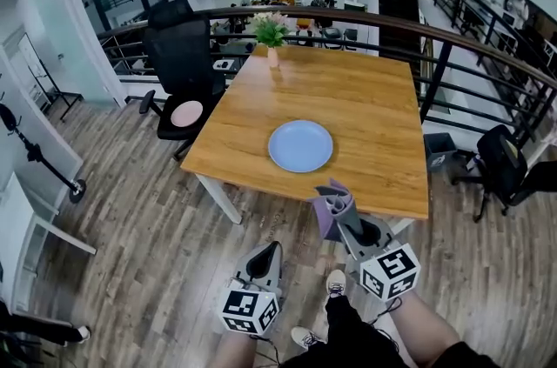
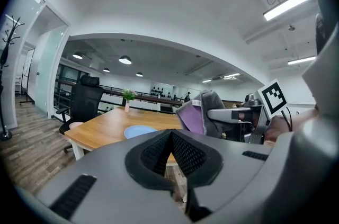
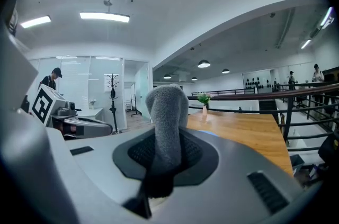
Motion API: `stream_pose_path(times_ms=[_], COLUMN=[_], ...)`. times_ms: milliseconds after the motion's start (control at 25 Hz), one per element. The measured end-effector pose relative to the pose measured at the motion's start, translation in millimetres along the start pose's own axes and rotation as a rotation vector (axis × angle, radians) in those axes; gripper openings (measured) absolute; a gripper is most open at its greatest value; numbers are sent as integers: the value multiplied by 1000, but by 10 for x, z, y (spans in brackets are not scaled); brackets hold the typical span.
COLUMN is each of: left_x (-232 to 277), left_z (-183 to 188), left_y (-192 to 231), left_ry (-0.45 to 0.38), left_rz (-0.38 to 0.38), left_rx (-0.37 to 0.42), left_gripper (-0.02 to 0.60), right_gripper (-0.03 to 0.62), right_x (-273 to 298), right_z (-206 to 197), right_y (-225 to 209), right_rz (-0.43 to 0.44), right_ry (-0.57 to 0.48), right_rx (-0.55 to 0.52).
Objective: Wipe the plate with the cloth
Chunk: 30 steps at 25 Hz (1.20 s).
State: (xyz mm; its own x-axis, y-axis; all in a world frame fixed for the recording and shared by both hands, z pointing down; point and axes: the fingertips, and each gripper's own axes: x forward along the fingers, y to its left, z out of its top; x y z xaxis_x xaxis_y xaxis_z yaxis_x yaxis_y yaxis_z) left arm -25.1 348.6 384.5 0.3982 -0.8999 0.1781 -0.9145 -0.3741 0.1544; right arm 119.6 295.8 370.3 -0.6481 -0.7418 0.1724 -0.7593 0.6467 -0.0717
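Observation:
A light blue plate (image 1: 300, 146) lies on the wooden table (image 1: 365, 110), towards its near edge. My right gripper (image 1: 341, 208) is shut on a grey and purple cloth (image 1: 332, 205), held just off the table's near edge, short of the plate. In the right gripper view the grey cloth (image 3: 166, 122) stands up from between the jaws. My left gripper (image 1: 271, 250) is shut and empty, lower and to the left, over the floor. From the left gripper view I see the plate (image 2: 139, 131) and the cloth (image 2: 197, 113) to the right.
A small vase of flowers (image 1: 271, 33) stands at the table's far edge. A black office chair (image 1: 181, 66) sits at the table's left. A dark railing (image 1: 452, 44) runs behind and right of the table, with another chair (image 1: 505, 162) at the right.

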Motion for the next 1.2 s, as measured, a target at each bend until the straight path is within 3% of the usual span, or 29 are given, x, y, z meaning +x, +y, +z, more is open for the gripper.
stream_pose_path(times_ms=[400, 1200], left_x=[420, 2121], left_z=[66, 313], left_y=[222, 1372], left_ry=[3, 19], left_rz=[53, 192], left_rx=[-12, -65], left_gripper=[18, 18], right_gripper=[72, 72], right_x=[456, 2454], right_z=[114, 404], right_y=[-359, -1593], right_rz=[48, 152], right_ry=[-6, 32], right_rx=[-1, -4])
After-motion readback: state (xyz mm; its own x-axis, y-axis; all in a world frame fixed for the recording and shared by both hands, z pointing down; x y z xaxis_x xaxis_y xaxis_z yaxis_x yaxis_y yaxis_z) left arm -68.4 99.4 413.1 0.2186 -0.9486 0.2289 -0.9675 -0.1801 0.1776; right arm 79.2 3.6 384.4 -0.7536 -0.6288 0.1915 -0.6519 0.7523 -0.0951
